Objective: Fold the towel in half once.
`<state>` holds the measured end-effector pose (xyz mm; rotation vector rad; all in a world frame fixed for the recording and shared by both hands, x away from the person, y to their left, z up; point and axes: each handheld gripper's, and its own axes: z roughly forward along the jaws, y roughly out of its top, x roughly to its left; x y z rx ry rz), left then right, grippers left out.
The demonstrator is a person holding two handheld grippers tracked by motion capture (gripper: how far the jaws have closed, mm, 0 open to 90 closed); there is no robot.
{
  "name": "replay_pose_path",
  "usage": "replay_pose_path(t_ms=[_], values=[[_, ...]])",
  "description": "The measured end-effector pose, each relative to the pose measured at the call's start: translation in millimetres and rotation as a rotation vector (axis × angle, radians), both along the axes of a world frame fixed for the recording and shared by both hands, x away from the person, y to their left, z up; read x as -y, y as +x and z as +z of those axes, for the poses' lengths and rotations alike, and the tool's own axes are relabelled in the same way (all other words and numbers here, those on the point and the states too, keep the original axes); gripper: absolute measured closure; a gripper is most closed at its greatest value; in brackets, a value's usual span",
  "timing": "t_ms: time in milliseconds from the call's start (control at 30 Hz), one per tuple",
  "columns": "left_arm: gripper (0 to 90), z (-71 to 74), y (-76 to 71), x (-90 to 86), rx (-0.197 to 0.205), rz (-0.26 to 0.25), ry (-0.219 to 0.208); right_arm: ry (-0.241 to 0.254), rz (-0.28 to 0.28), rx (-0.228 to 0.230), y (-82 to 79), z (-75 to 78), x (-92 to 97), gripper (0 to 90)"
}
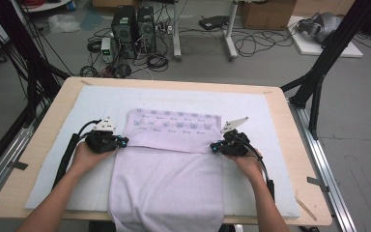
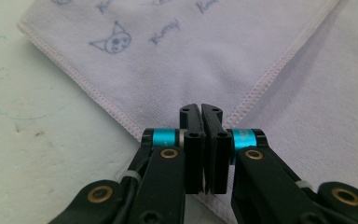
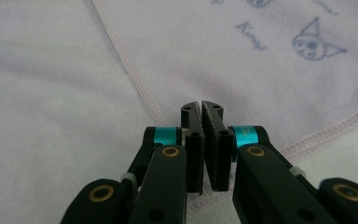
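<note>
A pale lilac towel [image 1: 169, 183] lies on the white mat, its near end hanging over the table's front edge. Its far part is folded back toward me as a flap [image 1: 176, 126] printed with small blue cat faces. My left gripper [image 1: 123, 141] sits at the flap's near left corner and is shut on that corner [image 2: 200, 108]. My right gripper [image 1: 213, 146] is shut on the near right corner [image 3: 201, 105]. In both gripper views the stitched hems [image 2: 98, 95] [image 3: 135, 74] run in under the closed jaws. Both grippers rest low on the cloth.
The white mat [image 1: 96, 101] covers most of the wooden table [image 1: 50, 121]. Black frame legs [image 1: 319, 72] stand at the far right and far left. Computers and cables [image 1: 133, 29] lie on the floor beyond the table.
</note>
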<state>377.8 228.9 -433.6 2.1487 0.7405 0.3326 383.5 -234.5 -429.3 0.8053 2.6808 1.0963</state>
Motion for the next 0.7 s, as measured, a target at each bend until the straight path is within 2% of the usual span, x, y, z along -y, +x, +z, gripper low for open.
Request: replay_pose_path(t_ms=[133,200,267,433,567,700], values=[[88.2,7.0,0.4,-6.4,0.011,0.024,-0.036,0.053,-0.010,0.046,-1.6,12.0,5.6,87.9],[88.2,11.6,0.8,-7.1,0.008,0.023,-0.038,0.076,-0.014,0.057,-2.8,17.0,8.6,87.9],[88.2,17.9,-0.7,-6.5,0.018,0.027,-0.050,0.083,-0.012,0.066,-5.0,20.5,10.2,87.9],[88.3,31.0,-8.1,-6.0,0.034,0.022,-0.049,0.084,0.003,0.078,-13.7,27.6,11.6,88.0],[88.3,41.3,-25.1,-7.6,0.060,-0.004,-0.048,0.093,0.036,0.104,-30.3,40.0,11.2,88.0],[88.3,47.4,-55.3,-10.3,0.083,-0.049,-0.024,0.094,0.075,0.129,-56.7,52.9,13.0,88.0]])
